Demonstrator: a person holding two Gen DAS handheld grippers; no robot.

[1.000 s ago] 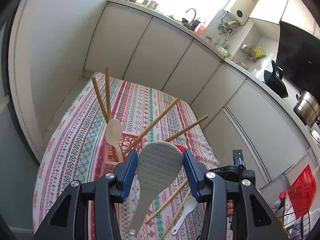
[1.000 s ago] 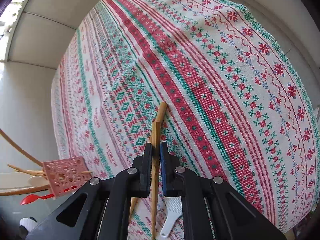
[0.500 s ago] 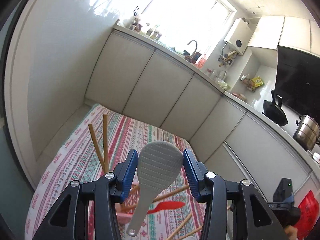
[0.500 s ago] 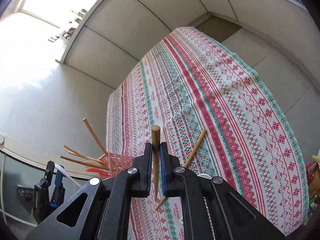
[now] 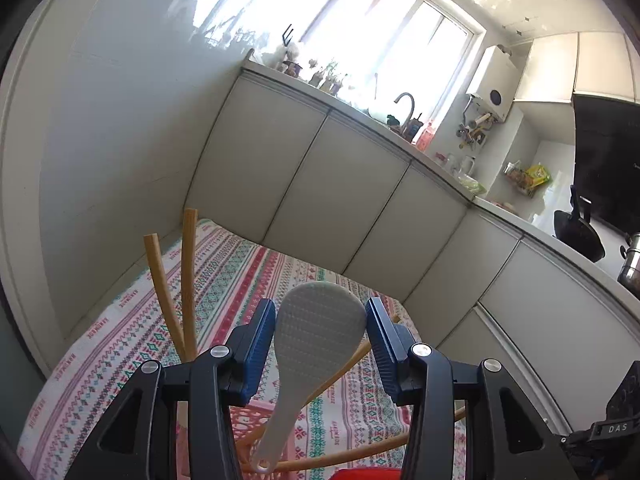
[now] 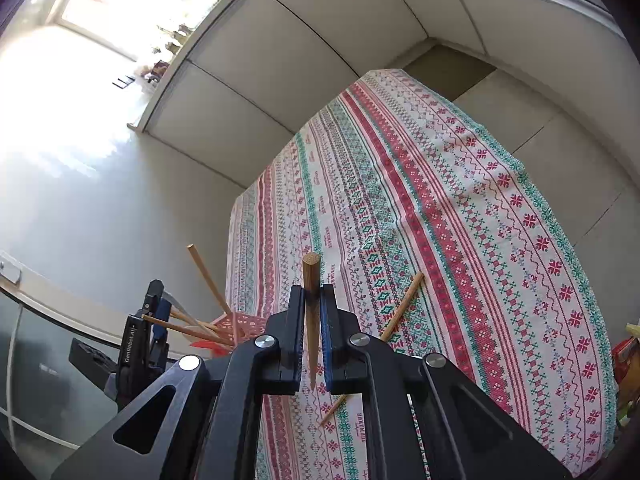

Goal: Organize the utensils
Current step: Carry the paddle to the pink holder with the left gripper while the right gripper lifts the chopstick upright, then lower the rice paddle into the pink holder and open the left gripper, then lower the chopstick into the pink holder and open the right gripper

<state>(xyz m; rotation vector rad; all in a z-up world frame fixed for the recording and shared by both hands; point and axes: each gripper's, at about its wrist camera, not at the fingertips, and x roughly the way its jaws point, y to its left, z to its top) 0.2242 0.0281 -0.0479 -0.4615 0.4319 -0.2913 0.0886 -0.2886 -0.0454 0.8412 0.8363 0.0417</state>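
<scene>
Chopstick lifted, paddle brought to the basket

Jaws of the right gripper point(image 6: 313, 312) clamp a wooden chopstick point(image 6: 311, 276), blunt end up; a second ago it lay on the cloth, now it hangs clear above it. Second chopstick point(image 6: 400, 312) lies on the patterned tablecloth point(image 6: 460, 200), right of the held one. Jaws of the left gripper point(image 5: 321, 332) stand part-open around the head of a white rice paddle point(image 5: 320, 332), each pad at an edge, apparently gripping it. That view has swung closer: the pink basket point(image 5: 256, 424) now sits just under the paddle's handle, chopsticks point(image 5: 188, 276) leaning out of it. Reading: both utensils are ready to drop in; one chopstick is left on the worktop.
</scene>
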